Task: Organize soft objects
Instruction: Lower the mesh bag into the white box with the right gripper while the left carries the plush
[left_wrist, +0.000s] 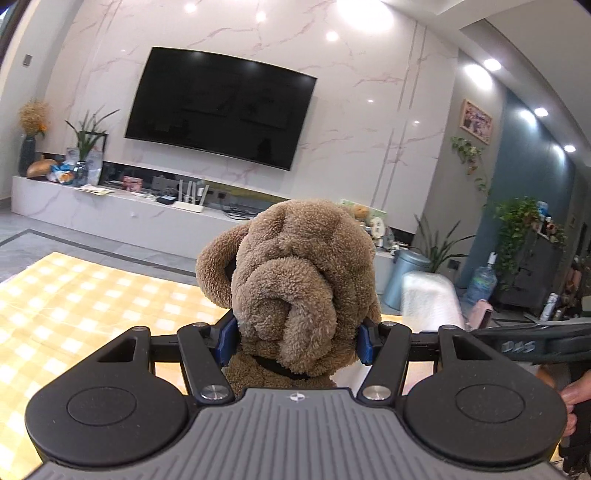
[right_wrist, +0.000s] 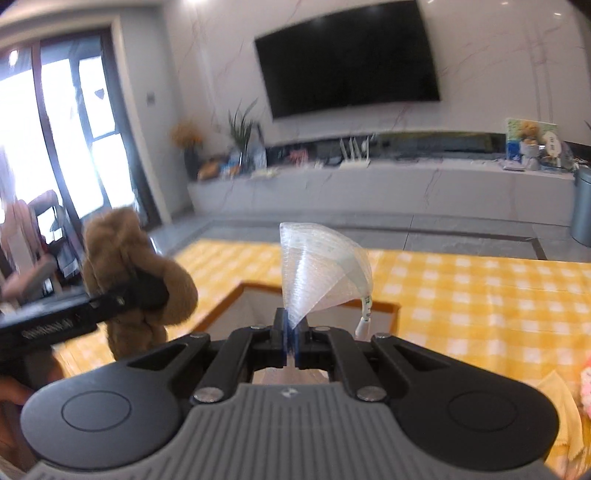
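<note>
**Left wrist and right wrist views: a plush bear in one claw, a white mesh piece in the other**

Left wrist view, from the left edge: a yellow-and-white checked cloth covers the tabletop, and behind it a long white TV cabinet runs under a dark wall-mounted television. In the middle, the left claw has its blue pads pressed into either side of a brown plush bear, jaws held fairly wide around the soft body; the toy stands up between the fingers, lifted clear of the cloth. Further right a blurred white object shows beyond the bear, and the right claw's black body enters from the right edge, with part of a hand below it.

Right wrist view, again from the left: the left claw reaches in from the left edge, gripping the same plush bear above the checked cloth. Just right of the bear is the orange-rimmed opening of a box sitting on the tabletop. In the centre, the right claw is fully closed, pinching the lower edge of a translucent white mesh piece that fans upward above the box; a small white tag hangs from its right side. At the far right edge something pink lies on the cloth, too blurred to identify.
</note>
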